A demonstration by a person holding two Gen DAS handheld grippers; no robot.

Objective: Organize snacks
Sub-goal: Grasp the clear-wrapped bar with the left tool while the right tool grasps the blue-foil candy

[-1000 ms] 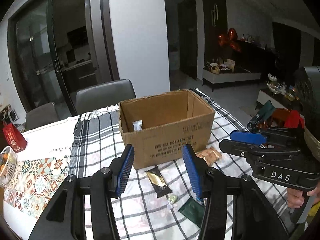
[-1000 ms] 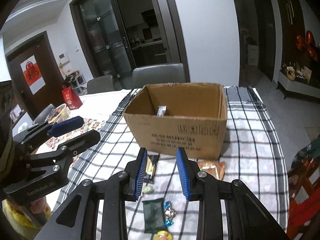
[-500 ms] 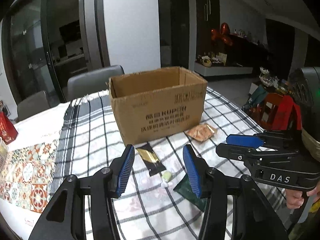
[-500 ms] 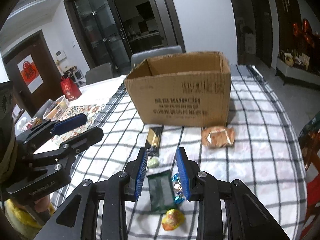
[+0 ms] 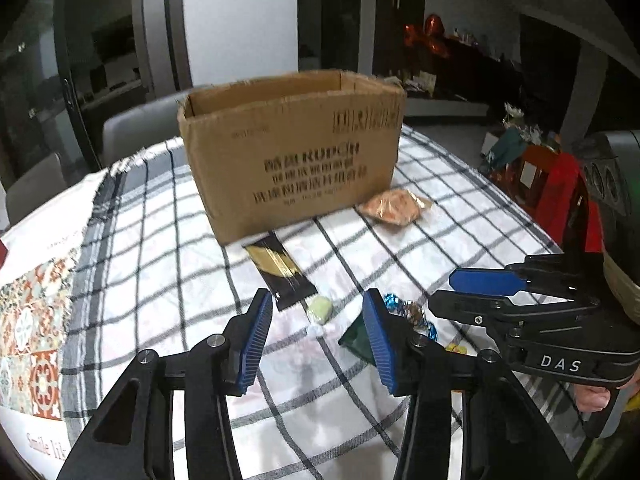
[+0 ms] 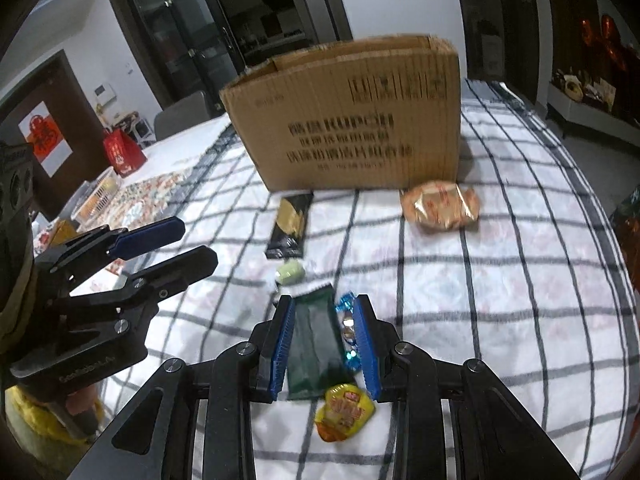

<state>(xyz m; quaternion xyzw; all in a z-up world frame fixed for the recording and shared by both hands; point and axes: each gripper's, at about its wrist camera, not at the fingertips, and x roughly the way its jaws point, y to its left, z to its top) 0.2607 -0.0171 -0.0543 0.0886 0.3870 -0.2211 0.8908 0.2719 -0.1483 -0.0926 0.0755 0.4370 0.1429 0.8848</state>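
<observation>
The dark green foil snack packet [image 6: 316, 344] is framed lengthwise between the right gripper [image 6: 324, 344]'s narrowly parted, unpressing jaws; the left gripper [image 5: 318, 340]'s jaws are spread.

From my left wrist view, my gripper's finger [image 5: 380, 340] covered most of the green packet [image 5: 354, 338] beside the cardboard box [image 5: 292, 152]; the box's print blurred, its inside hidden.
</observation>
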